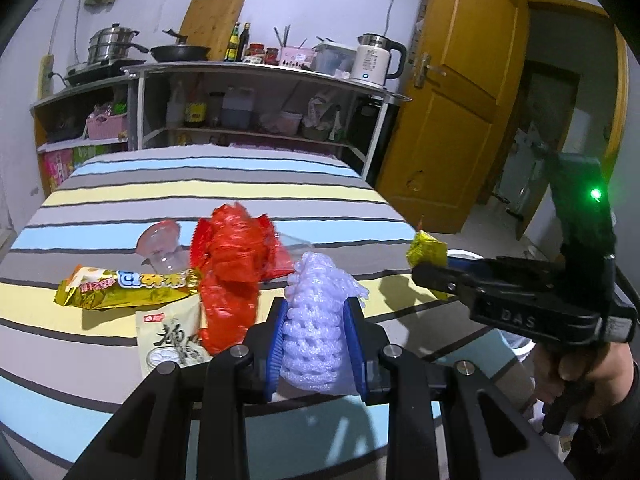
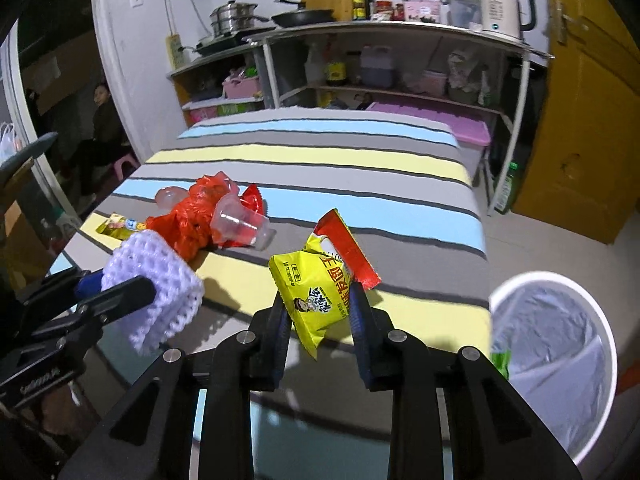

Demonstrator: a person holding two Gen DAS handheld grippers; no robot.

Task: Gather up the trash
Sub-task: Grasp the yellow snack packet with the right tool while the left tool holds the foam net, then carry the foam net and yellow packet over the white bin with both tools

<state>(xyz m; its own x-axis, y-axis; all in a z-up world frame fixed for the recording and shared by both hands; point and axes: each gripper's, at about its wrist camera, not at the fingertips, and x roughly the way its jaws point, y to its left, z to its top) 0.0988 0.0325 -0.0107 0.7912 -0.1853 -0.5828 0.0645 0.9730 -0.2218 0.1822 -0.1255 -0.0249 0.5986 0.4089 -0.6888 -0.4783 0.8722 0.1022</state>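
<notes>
Left gripper [image 1: 314, 332]: clamped on white foam net [image 1: 316, 312], held above the near edge of the striped counter [image 1: 224, 184].
Right gripper [image 2: 320, 312]: clamped on yellow snack wrapper [image 2: 316, 288], raised off the counter.
Bin [image 2: 560, 360]: white-lined, on the floor right of the counter.
Remaining litter: red plastic bag [image 1: 236, 264], clear cup [image 2: 240, 226], gold wrapper [image 1: 128, 286], all on the counter.

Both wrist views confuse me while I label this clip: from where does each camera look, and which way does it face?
Left wrist view: sits behind the left tongs, facing across the striped table toward the kitchen shelf; its tongs clamp the white foam net, and the right tongs and hand show at right.
Right wrist view: sits behind the right tongs, facing the same way; they clamp the yellow snack packet, with the white bin at lower right and the left tongs at left.
Shared: table, shelf, red plastic bag, foam net, packet.
</notes>
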